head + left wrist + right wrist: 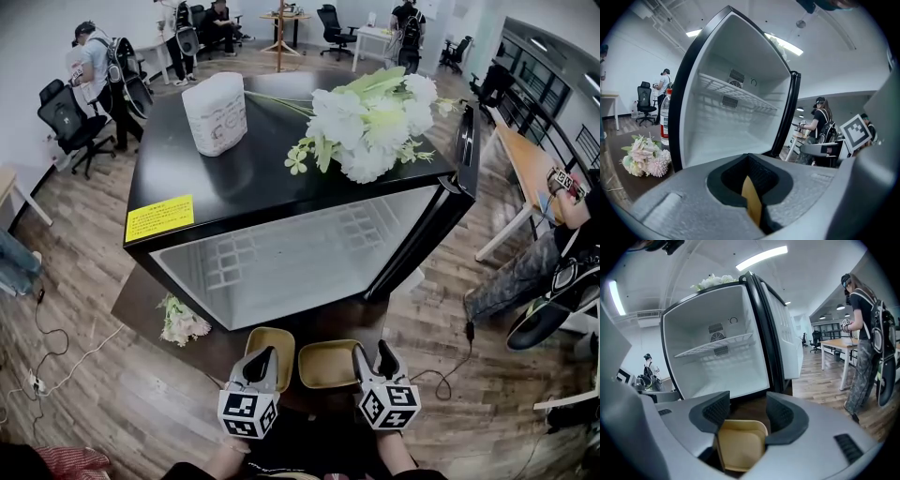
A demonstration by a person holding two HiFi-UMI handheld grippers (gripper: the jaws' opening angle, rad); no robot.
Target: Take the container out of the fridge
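Pinching the thin edge of the tan container (269,345) tight in the left hand-held gripper (261,364), already out over the dark tabletop (141,295) before the empty fridge (717,366). Holding the right hand-held gripper (373,358) wide above another tan piece (740,444). Nearly finishing. Guessing at lid or second box.

Yellow label (159,217) print too small to read; container (740,446) base hidden (behind right tool (749,410)).

Grey left claw (266,354); grey right claw (373,352)
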